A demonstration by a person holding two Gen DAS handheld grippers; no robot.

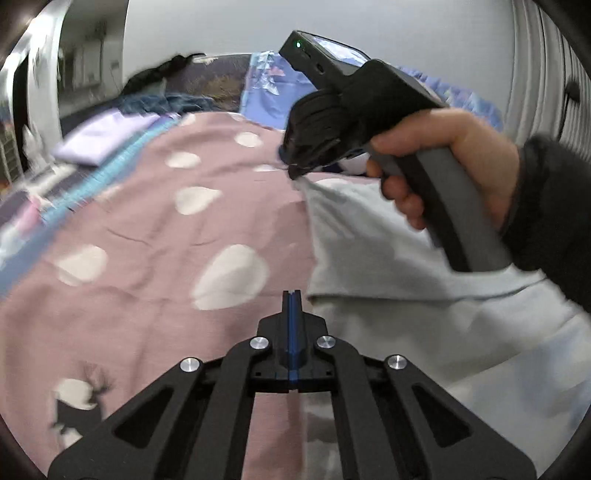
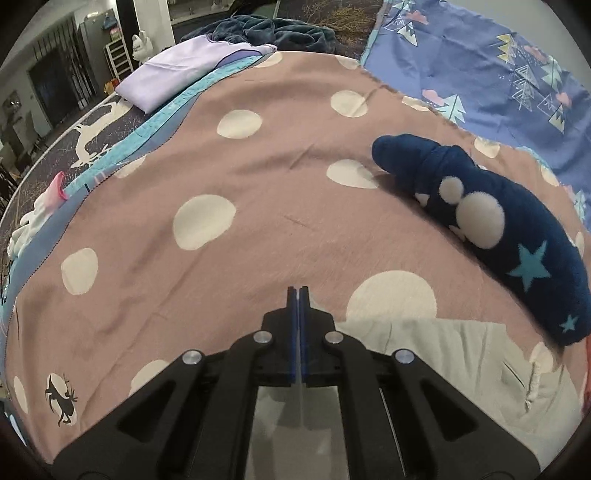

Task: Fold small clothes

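A pale grey garment (image 1: 369,240) lies on the pink dotted blanket (image 1: 166,240). In the left wrist view my right gripper (image 1: 293,173), held by a hand (image 1: 461,158), pinches the garment's far left corner and draws it up a little. The right wrist view shows the right gripper (image 2: 298,291) shut with a thin pale layer between its pads and the garment (image 2: 443,350) beneath it. My left gripper (image 1: 291,295) is shut, its tips at the garment's near left edge; no cloth shows between its pads.
A navy plush piece (image 2: 498,229) with stars and white pompoms lies right of the right gripper. Folded lilac cloth (image 2: 177,70) sits at the far left, dark blue fleece (image 2: 266,29) behind it, a blue tree-print sheet (image 2: 480,66) at the far right.
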